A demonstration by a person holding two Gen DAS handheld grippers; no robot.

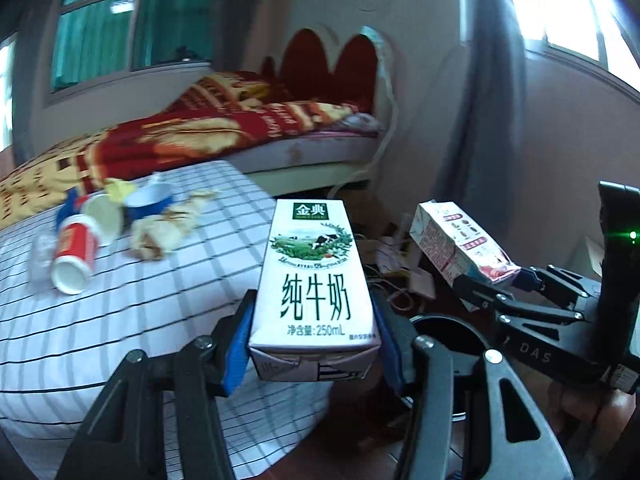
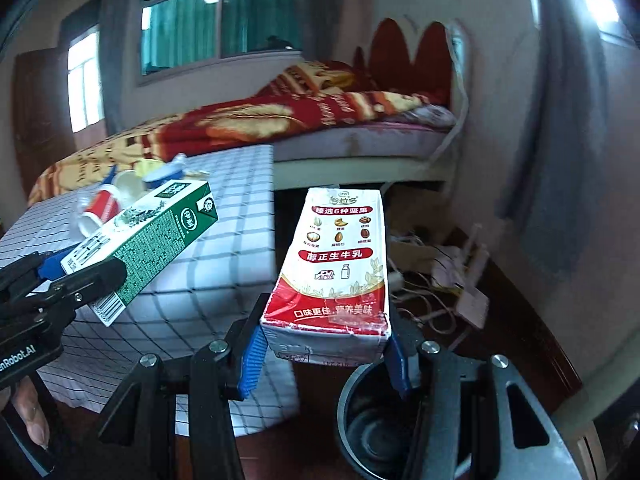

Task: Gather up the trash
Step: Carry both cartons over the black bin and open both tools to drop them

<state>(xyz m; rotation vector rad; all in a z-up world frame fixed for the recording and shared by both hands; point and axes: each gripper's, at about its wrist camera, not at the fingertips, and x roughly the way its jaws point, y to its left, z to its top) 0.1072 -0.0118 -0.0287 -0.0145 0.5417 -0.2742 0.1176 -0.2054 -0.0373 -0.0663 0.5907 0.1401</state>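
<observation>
My left gripper (image 1: pixel 314 344) is shut on a white and green milk carton (image 1: pixel 316 280), its blue pads pressing both sides; the same carton (image 2: pixel 148 236) shows at the left of the right wrist view. My right gripper (image 2: pixel 326 350) is shut on a red and white nut-milk carton (image 2: pixel 340 264), also seen at the right of the left wrist view as the pink-white carton (image 1: pixel 460 240). Both cartons hang past the edge of the checked table (image 1: pixel 120 320). A dark round bin (image 2: pixel 372 420) stands on the floor just below the right gripper; its rim (image 1: pixel 448 320) peeks out behind the left carton.
On the table lie a red paper cup (image 1: pixel 74 256), a white cup (image 1: pixel 104 216), a blue bowl (image 1: pixel 148 200) and crumpled wrappers (image 1: pixel 168 228). A bed with a red blanket (image 1: pixel 224 132) stands behind. Cables and clutter (image 2: pixel 448 276) cover the floor by the curtain (image 1: pixel 488 100).
</observation>
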